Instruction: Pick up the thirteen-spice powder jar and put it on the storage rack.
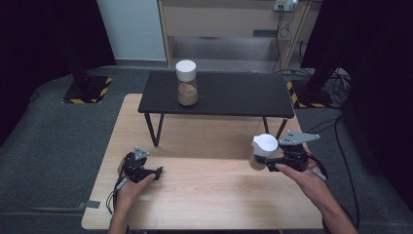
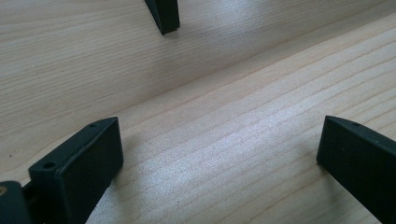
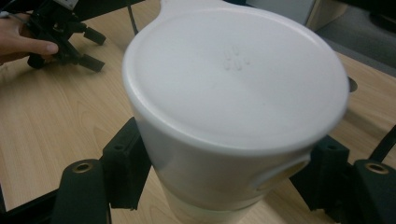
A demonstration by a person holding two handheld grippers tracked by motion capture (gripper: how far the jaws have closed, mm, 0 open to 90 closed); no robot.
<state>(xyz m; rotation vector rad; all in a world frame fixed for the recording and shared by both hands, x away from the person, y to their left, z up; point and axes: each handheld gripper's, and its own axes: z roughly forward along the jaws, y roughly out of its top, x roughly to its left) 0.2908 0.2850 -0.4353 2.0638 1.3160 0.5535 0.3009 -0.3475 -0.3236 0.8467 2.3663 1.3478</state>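
Observation:
My right gripper (image 1: pixel 259 159) (image 3: pixel 226 179) is shut on a jar with a white lid (image 1: pixel 263 150) (image 3: pixel 233 98), its jaws pressed against the jar's two sides just under the lid. The jar hangs tilted above the right part of the light wooden table (image 1: pixel 209 190). A second jar with a white lid (image 1: pixel 187 84), partly filled with brown material, stands upright on a low black table (image 1: pixel 234 95) at the back. My left gripper (image 1: pixel 157 172) (image 2: pixel 219 163) rests on the wood at the left, open, with bare wood between its jaws. It also appears far off in the right gripper view (image 3: pixel 93 49).
The black table's thin legs (image 1: pixel 153 129) (image 2: pixel 163 16) stand on the wooden top. Grey floor surrounds the table, with stand bases marked in yellow and black (image 1: pixel 87 90) at the back corners and cables (image 1: pixel 331 126) on the right.

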